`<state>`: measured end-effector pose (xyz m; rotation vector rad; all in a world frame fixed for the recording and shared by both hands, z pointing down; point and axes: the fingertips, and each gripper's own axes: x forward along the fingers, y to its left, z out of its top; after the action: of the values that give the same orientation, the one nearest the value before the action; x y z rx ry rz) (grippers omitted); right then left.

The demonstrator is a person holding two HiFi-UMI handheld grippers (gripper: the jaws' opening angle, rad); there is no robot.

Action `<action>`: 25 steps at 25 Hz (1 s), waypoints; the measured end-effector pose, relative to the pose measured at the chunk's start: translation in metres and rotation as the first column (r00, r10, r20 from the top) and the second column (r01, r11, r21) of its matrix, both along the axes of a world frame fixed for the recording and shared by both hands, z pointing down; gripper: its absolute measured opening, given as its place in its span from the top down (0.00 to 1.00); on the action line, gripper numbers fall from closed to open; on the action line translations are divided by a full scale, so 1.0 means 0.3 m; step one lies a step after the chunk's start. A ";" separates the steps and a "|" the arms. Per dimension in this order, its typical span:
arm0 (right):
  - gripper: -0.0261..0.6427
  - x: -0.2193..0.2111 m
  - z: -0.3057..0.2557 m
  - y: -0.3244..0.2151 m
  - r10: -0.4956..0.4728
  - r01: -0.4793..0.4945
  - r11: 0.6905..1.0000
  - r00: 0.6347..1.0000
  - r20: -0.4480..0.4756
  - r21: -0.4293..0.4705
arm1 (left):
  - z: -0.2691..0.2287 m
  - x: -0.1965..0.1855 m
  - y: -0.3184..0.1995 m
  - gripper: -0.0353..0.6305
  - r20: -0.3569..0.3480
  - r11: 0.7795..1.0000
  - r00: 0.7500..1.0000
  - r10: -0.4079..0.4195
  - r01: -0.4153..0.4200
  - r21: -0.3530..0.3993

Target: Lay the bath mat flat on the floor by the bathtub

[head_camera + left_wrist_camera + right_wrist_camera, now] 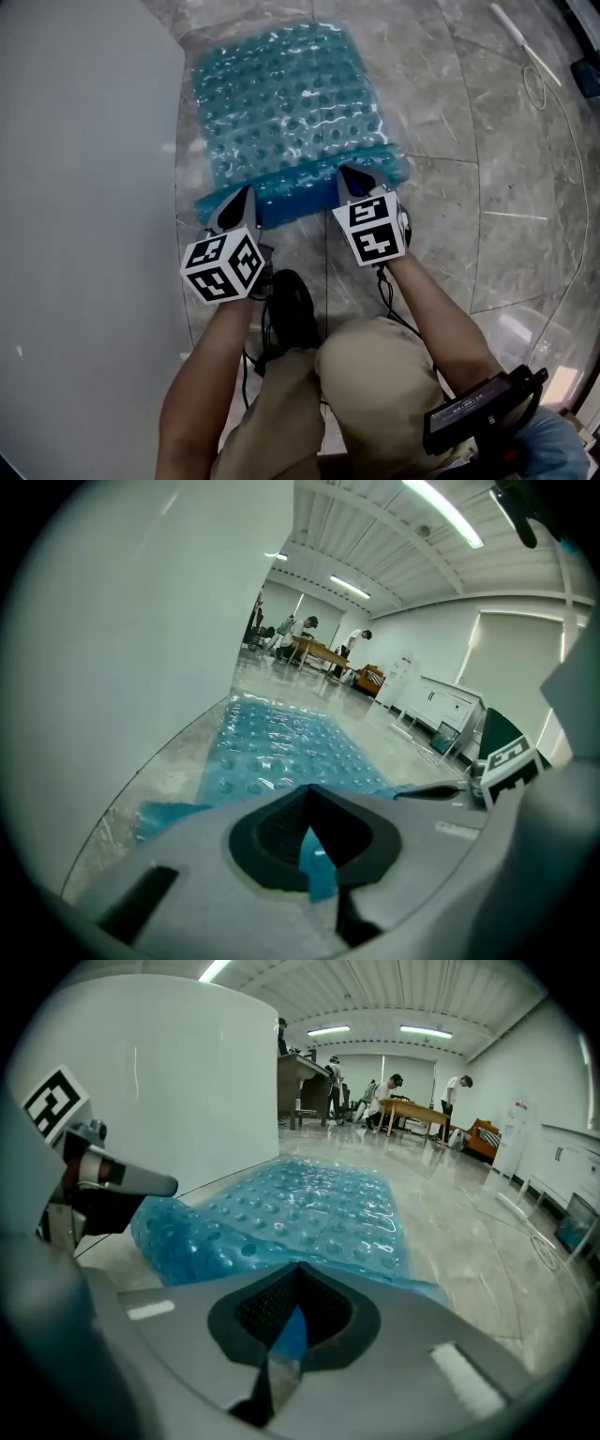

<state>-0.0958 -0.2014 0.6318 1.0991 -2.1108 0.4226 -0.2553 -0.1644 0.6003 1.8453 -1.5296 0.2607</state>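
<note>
A translucent blue bath mat with round bumps lies on the grey marble floor beside the white bathtub wall. Its far part is flat; its near edge is lifted and bulges. My left gripper is shut on the mat's near left corner, and a strip of blue mat shows pinched between its jaws. My right gripper is shut on the near right corner, with blue mat between its jaws. The mat stretches away from the left gripper along the tub, and the mat spreads ahead of the right one.
The tub's curved white wall runs close along the mat's left side. A white cable loops on the floor at the far right. My knee and a black shoe are just behind the grippers. People and tables stand far off.
</note>
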 end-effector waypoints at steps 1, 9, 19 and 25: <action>0.95 0.006 0.000 0.025 -0.005 0.005 1.000 1.000 0.006 -0.008 | 0.000 -0.003 0.004 0.94 0.007 1.000 1.000 -0.003 0.003 -0.004; 0.95 0.056 0.029 0.201 -0.062 0.066 0.993 0.997 0.049 -0.097 | 0.100 0.066 0.081 0.94 0.036 0.994 0.996 0.085 -0.082 -0.073; 0.95 0.027 -0.044 0.110 -0.022 0.027 0.999 0.995 0.099 -0.047 | 0.140 0.124 0.232 0.94 -0.042 0.978 0.990 0.132 -0.137 -0.154; 0.95 0.014 0.069 0.131 -0.084 0.083 0.996 0.995 -0.058 -0.018 | 0.046 0.085 0.326 0.94 -0.128 0.998 0.992 0.019 -0.025 -0.052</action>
<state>-0.0915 -0.1621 0.6524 0.9980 -2.0901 0.3621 -0.2299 -0.0666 0.6141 1.8028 -1.4033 0.1884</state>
